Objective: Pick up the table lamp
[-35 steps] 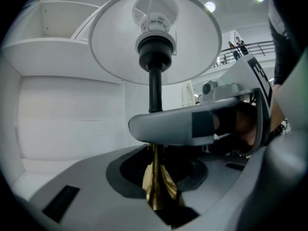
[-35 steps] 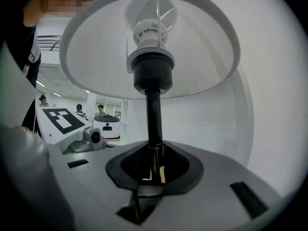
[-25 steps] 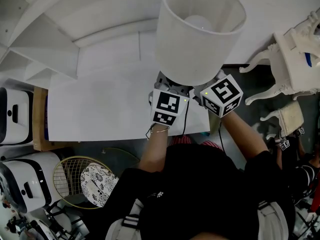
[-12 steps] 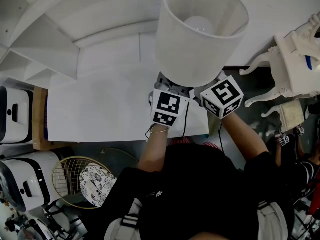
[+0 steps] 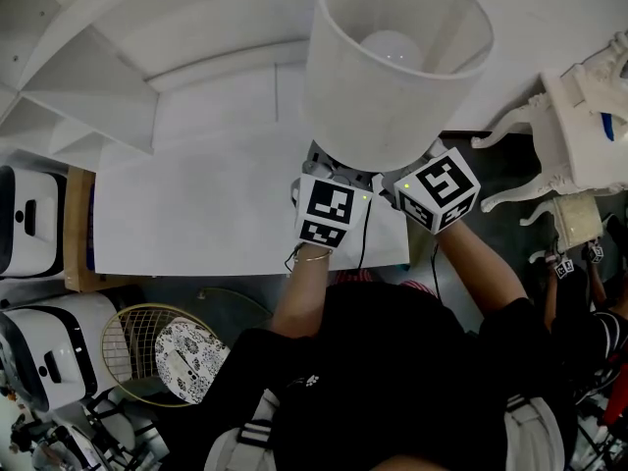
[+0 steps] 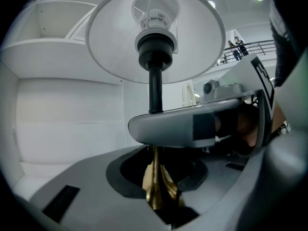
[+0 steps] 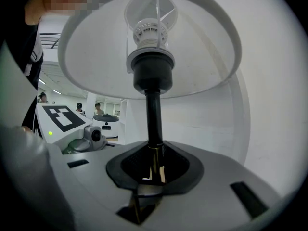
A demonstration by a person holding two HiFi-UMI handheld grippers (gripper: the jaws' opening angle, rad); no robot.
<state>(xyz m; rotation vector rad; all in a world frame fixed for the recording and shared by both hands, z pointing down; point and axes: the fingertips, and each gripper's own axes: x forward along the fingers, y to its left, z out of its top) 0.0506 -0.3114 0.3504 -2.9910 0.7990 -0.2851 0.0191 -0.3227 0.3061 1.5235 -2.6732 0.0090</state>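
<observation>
The table lamp has a white drum shade (image 5: 392, 86) with a bulb (image 5: 390, 47) inside, seen from above in the head view. Both marker cubes sit just under the shade, the left one (image 5: 329, 212) and the right one (image 5: 439, 188); the fingertips are hidden beneath it. In the left gripper view the black stem (image 6: 155, 90) drops to a flared brass part (image 6: 159, 186), and my left gripper (image 6: 161, 194) is shut on it. My right gripper (image 7: 151, 174) is shut on the stem (image 7: 154, 119) just above the brass. The right gripper's finger (image 6: 192, 126) crosses the stem.
A white table (image 5: 196, 214) lies below the lamp, with white stepped shelving (image 5: 88, 96) behind it on the left. An ornate white stand (image 5: 579, 116) is at the right. White machines (image 5: 29, 229) and a wire basket (image 5: 147, 346) sit on the floor at the left.
The lamp and both grippers stay almost where they were; the shade has drifted very slightly right in the head view.
</observation>
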